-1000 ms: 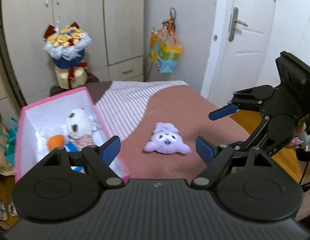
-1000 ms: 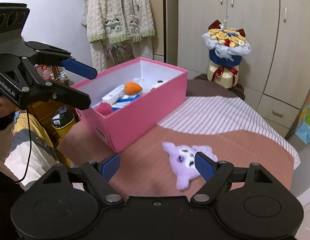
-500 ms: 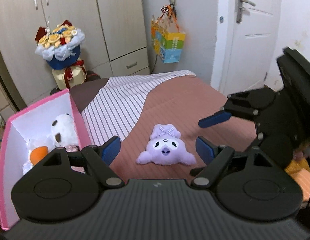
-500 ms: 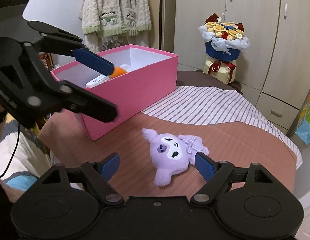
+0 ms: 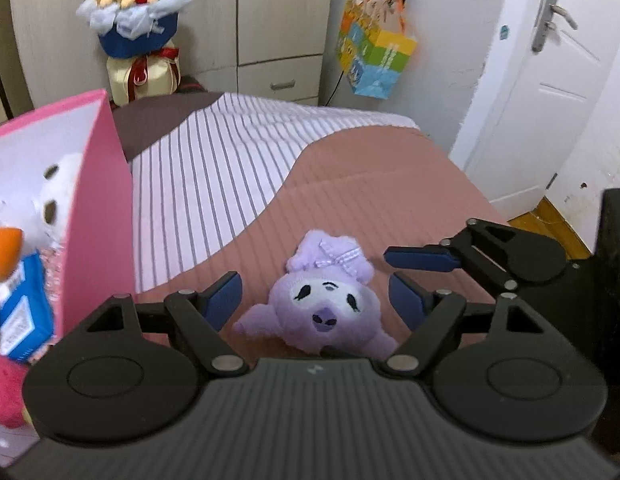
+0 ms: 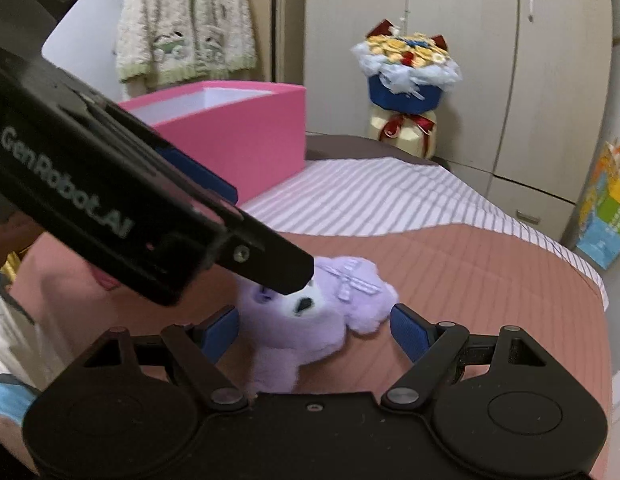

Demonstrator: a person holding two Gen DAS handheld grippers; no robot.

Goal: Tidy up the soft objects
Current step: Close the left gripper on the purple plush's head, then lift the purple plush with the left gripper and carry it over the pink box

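Fuzzy lilac plush toy (image 5: 324, 312) on ribbed bedcover (image 5: 390, 184).

I see a bed (image 5: 390, 184) under both cameras, covered by a reddish-brown ribbed cover (image 5: 382, 200) with a white sheet striped in grey (image 5: 213, 176) across its far part. A purple plush toy (image 5: 322, 308) lies face-up on the brown cover. A pink box (image 5: 97, 216) with a white inside stands on the bed to the left of the plush, well apart from it, near the striped sheet.
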